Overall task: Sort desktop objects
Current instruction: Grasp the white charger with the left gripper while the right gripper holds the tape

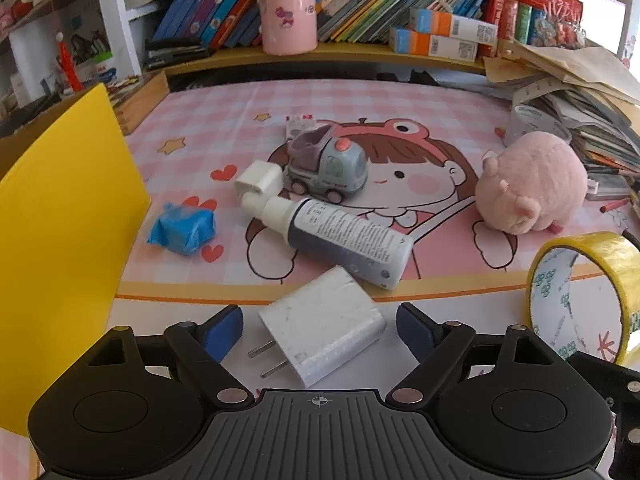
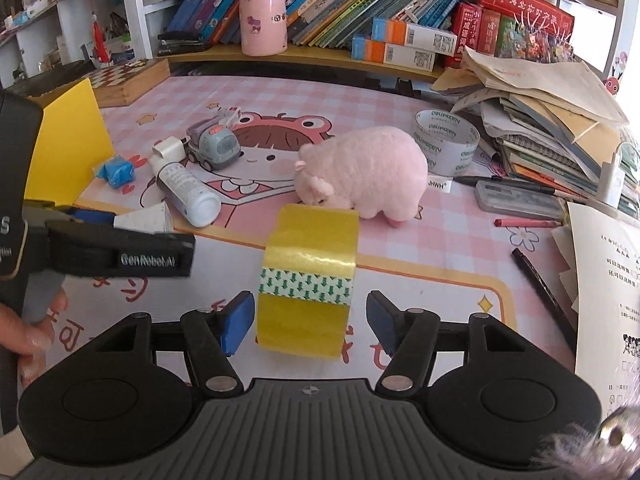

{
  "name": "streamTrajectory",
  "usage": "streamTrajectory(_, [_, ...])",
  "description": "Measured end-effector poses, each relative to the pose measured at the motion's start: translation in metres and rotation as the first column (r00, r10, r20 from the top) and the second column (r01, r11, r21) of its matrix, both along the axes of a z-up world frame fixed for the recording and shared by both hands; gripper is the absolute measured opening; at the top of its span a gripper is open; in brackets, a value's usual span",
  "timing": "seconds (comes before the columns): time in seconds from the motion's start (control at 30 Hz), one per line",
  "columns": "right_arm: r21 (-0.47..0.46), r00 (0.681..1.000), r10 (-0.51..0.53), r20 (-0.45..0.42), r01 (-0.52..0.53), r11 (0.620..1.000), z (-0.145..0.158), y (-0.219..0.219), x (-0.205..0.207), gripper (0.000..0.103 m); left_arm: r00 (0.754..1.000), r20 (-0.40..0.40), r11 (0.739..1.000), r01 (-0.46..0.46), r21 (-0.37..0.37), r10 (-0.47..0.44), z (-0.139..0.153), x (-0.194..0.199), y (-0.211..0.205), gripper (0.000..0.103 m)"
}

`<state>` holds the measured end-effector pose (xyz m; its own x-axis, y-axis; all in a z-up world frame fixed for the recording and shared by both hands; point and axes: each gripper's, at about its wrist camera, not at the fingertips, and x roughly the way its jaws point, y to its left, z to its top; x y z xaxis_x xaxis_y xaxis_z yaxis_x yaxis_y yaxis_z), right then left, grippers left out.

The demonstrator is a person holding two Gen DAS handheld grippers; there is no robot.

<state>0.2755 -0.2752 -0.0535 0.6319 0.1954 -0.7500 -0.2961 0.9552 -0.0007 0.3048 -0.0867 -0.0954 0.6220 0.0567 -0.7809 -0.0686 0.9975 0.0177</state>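
A white charger plug (image 1: 320, 326) lies flat at the desk's near edge, prongs toward the lower left. My left gripper (image 1: 320, 332) stands open around it, with a gap between each blue pad and the plug. A yellow tape roll (image 2: 308, 280) stands on its edge on the pink desk mat (image 2: 400, 92). My right gripper (image 2: 310, 320) is open astride it, and neither pad presses on it. The same roll (image 1: 588, 296) shows at the right of the left wrist view. One of the left gripper's fingers (image 2: 90, 215) and the plug (image 2: 146, 218) show at the left of the right wrist view.
On the mat lie a spray bottle (image 1: 340, 236), a toy truck (image 1: 328, 168), a small white adapter (image 1: 258, 178), a blue wrapped lump (image 1: 182, 228) and a pink plush pig (image 2: 364, 172). A yellow box wall (image 1: 60, 220) stands left. A clear tape roll (image 2: 446, 142), pens (image 2: 544, 284) and stacked books (image 2: 560, 132) fill the right.
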Motion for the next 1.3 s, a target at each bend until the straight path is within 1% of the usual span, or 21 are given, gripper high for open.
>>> streamTrajectory(0.07, [-0.001,1.0,0.001,-0.003,-0.001,1.0,-0.001,-0.001,-0.001,0.06,1.0,-0.001,1.0,0.007,-0.012,-0.007,0.0,-0.002,0.001,0.066])
streamTrajectory(0.13, [0.002,1.0,0.001,-0.003,-0.001,1.0,-0.002,0.0,-0.001,0.059,1.0,-0.002,1.0,0.021,-0.014,-0.021,0.0,-0.005,0.001,0.065])
streamTrajectory(0.23, [0.006,1.0,0.004,0.001,-0.004,1.0,-0.001,0.001,-0.002,0.057,0.998,-0.003,0.997,0.06,-0.043,-0.06,0.002,-0.014,0.003,0.065])
streamTrajectory(0.3, [0.009,1.0,0.013,0.0,-0.013,1.0,-0.001,0.003,-0.002,0.049,0.991,0.013,0.988,0.136,-0.07,-0.135,0.004,-0.023,0.004,0.065])
streamTrajectory(0.33, [0.011,1.0,0.017,-0.001,-0.017,1.0,-0.001,0.003,-0.002,0.043,0.982,0.019,0.98,0.186,-0.071,-0.185,0.005,-0.026,0.004,0.065])
streamTrajectory(0.37, [0.012,1.0,0.016,-0.001,-0.016,1.0,-0.001,0.003,-0.002,0.041,0.969,0.025,0.967,0.248,-0.066,-0.247,0.006,-0.031,0.002,0.065])
streamTrajectory(0.43, [0.01,1.0,0.014,0.0,-0.014,1.0,-0.001,0.003,-0.002,0.04,0.939,0.036,0.938,0.344,-0.047,-0.343,0.007,-0.039,-0.001,0.066])
streamTrajectory(0.5, [0.008,1.0,0.015,-0.001,-0.015,1.0,-0.001,0.003,-0.002,0.04,0.906,0.027,0.906,0.424,-0.019,-0.423,0.007,-0.045,-0.006,0.066])
streamTrajectory(0.57, [0.001,1.0,0.017,0.0,-0.017,1.0,-0.001,0.004,-0.004,0.04,0.886,0.01,0.886,0.463,0.001,-0.463,0.004,-0.049,-0.01,0.066])
streamTrajectory(0.6, [-0.002,1.0,0.016,-0.001,-0.016,1.0,-0.001,0.004,-0.004,0.04,0.887,0.005,0.887,0.462,0.014,-0.462,0.002,-0.05,-0.011,0.067])
streamTrajectory(0.63, [-0.005,1.0,0.015,-0.002,-0.015,1.0,-0.002,0.004,-0.005,0.04,0.892,0.008,0.891,0.452,0.03,-0.453,0.002,-0.052,-0.012,0.07])
streamTrajectory(0.67, [-0.006,1.0,0.014,-0.003,-0.014,1.0,-0.002,0.004,-0.006,0.04,0.902,0.009,0.901,0.431,0.051,-0.432,0.002,-0.053,-0.013,0.081])
streamTrajectory(0.73, [-0.008,1.0,0.012,-0.002,-0.012,1.0,-0.003,0.004,-0.007,0.04,0.935,0.009,0.93,0.351,0.107,-0.354,0.006,-0.057,-0.018,0.095])
streamTrajectory(0.77, [-0.009,1.0,0.011,-0.001,-0.011,1.0,-0.003,0.004,-0.007,0.04,0.952,0.018,0.946,0.301,0.124,-0.305,0.009,-0.061,-0.022,0.095])
streamTrajectory(0.83, [-0.009,1.0,0.009,0.002,-0.009,1.0,-0.002,0.004,-0.006,0.04,0.971,0.004,0.965,0.237,0.112,-0.239,0.01,-0.067,-0.027,0.095])
streamTrajectory(0.97, [-0.006,1.0,0.004,0.006,-0.004,1.0,-0.001,0.004,-0.006,0.04,0.989,-0.008,0.988,0.15,0.026,-0.15,0.01,-0.075,-0.032,0.094])
streamTrajectory(1.0, [-0.006,1.0,0.004,0.008,-0.004,1.0,0.0,0.004,-0.006,0.04,0.991,-0.004,0.991,0.132,0.007,-0.132,0.01,-0.076,-0.032,0.093])
streamTrajectory(1.07, [-0.01,1.0,0.007,0.009,-0.007,1.0,0.0,0.004,-0.005,0.04,0.995,0.005,0.995,0.099,0.003,-0.099,0.011,-0.074,-0.03,0.091])
streamTrajectory(1.13, [-0.014,1.0,0.011,0.009,-0.011,1.0,0.001,0.004,-0.005,0.04,0.999,0.004,0.998,0.052,-0.029,-0.051,0.011,-0.07,-0.023,0.089])
streamTrajectory(1.2, [-0.019,1.0,0.016,0.008,-0.016,1.0,0.001,0.004,-0.005,0.04,1.0,-0.018,0.997,0.009,-0.075,-0.011,0.008,-0.064,-0.017,0.085])
streamTrajectory(1.3, [-0.024,1.0,0.017,0.012,-0.017,1.0,0.001,0.004,-0.005,0.041,0.999,-0.028,0.994,-0.037,-0.107,0.034,0.005,-0.06,-0.013,0.076])
